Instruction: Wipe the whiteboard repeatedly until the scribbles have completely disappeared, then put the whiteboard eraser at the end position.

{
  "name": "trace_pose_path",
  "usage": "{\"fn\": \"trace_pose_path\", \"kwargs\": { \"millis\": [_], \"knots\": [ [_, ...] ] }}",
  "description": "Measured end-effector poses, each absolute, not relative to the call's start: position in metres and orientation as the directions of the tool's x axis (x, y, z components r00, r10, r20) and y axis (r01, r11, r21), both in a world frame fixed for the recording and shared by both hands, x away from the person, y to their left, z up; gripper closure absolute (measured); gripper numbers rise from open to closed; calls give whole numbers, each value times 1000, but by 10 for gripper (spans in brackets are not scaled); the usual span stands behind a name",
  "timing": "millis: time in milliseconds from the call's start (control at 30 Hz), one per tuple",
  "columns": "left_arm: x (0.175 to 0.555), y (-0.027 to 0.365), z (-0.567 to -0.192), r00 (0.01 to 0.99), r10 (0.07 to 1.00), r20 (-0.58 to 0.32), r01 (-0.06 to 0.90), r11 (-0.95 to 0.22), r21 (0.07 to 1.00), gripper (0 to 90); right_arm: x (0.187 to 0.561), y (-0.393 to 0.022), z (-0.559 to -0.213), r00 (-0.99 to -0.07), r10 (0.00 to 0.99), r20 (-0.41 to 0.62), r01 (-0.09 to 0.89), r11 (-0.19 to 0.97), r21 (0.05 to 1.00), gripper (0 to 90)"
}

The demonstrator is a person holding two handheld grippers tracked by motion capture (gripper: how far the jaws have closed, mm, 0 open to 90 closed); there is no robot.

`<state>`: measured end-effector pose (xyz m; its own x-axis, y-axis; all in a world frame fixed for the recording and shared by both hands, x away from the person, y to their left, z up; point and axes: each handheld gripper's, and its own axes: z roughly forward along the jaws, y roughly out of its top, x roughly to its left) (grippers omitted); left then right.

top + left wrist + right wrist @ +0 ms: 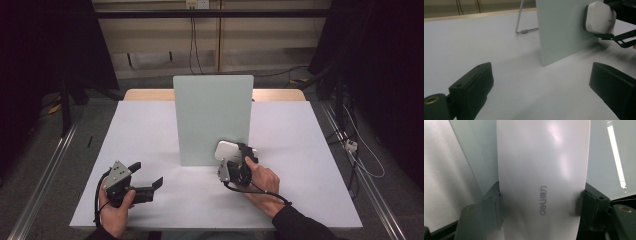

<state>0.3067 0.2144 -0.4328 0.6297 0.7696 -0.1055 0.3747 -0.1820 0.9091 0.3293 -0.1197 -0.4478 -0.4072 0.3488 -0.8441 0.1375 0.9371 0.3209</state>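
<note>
A pale green board (212, 117) stands upright at the middle of the white table (145, 130). My right gripper (240, 159) is shut on a white block-shaped eraser (229, 150) with a "deli" mark (543, 200) and holds it flat against the board's lower right front. In the right gripper view its fingers (494, 202) press on both sides of the eraser (544, 165). My left gripper (147, 174) rests low at the front left, open, with nothing between its jaws. From the left gripper view (541, 82) the board (559, 30) and the eraser (600, 17) show at the right.
A thin metal stand (520, 25) props the board from behind. The table's wooden back edge (145, 95) shows behind the white sheet. Metal rails (45, 175) run along the floor on both sides, and cables (360, 150) lie at the right.
</note>
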Motion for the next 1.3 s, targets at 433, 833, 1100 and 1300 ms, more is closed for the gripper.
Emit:
{"fn": "trace_pose_path", "kwargs": {
  "millis": [433,833,1100,1300],
  "knots": [
    [305,214,-432,630,770,-104,376,-184,908,51,325,-122,-437,-435,421,-796,139,905,403,314],
    [306,216,-433,626,773,-106,377,-180,908,51,327,-128,-428,-512,485,-709,146,863,484,314],
    [306,215,-433,627,772,-107,376,-180,909,51,325,-130,-423,-566,529,-632,175,826,535,314],
    [307,214,-433,629,770,-106,376,-182,909,51,326,-130,-422,-604,541,-585,181,808,560,314]
  ]
}}
